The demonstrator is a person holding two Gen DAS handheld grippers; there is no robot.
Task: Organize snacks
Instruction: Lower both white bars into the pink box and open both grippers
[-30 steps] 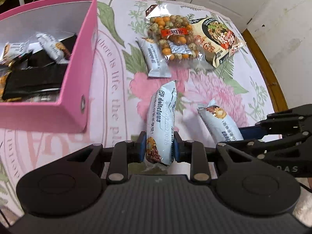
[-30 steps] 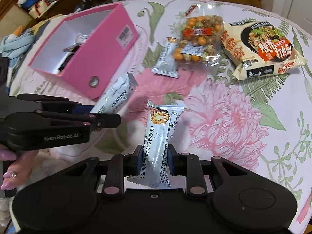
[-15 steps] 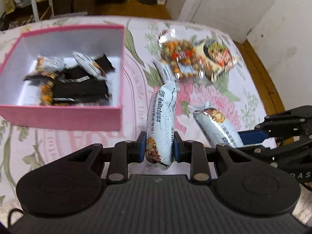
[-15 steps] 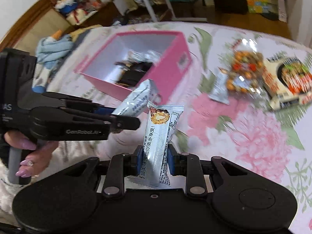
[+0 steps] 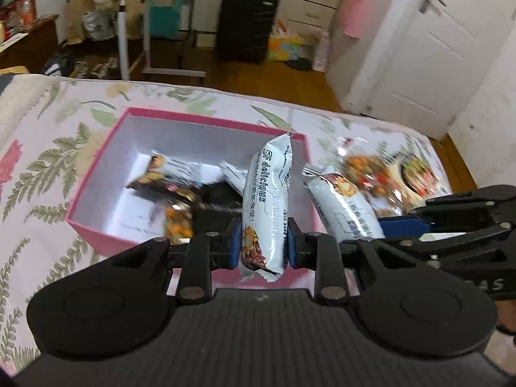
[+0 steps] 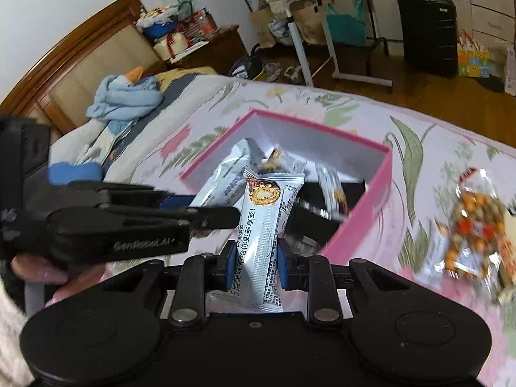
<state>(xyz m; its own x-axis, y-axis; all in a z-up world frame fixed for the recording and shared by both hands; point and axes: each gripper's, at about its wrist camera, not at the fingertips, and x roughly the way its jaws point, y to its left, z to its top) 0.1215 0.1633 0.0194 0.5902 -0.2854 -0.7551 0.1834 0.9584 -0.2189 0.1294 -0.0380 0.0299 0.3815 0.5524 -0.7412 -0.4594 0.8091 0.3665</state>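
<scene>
My left gripper (image 5: pixel 262 246) is shut on a white "5F delicious" snack bar (image 5: pixel 269 200) and holds it upright over the near right part of the pink box (image 5: pixel 106 142). My right gripper (image 6: pixel 256 264) is shut on a second white snack bar (image 6: pixel 267 225), held just before the box's near corner (image 6: pixel 364 213). The box holds several white and dark snack packs (image 5: pixel 180 187). Each gripper shows in the other's view: the right one (image 5: pixel 451 222) with its bar (image 5: pixel 342 206), the left one (image 6: pixel 129 222) with its bar (image 6: pixel 222 187).
The box stands on a floral bedspread (image 5: pixel 48 148). A clear bag of mixed nuts (image 6: pixel 477 222) and a noodle packet (image 5: pixel 419 174) lie to the right of the box. A blue plush goose (image 6: pixel 129 96) lies at the bed's head.
Both grippers have risen and moved left with their bars, from above the loose snacks to the pink box. The box now lies directly ahead of both.
</scene>
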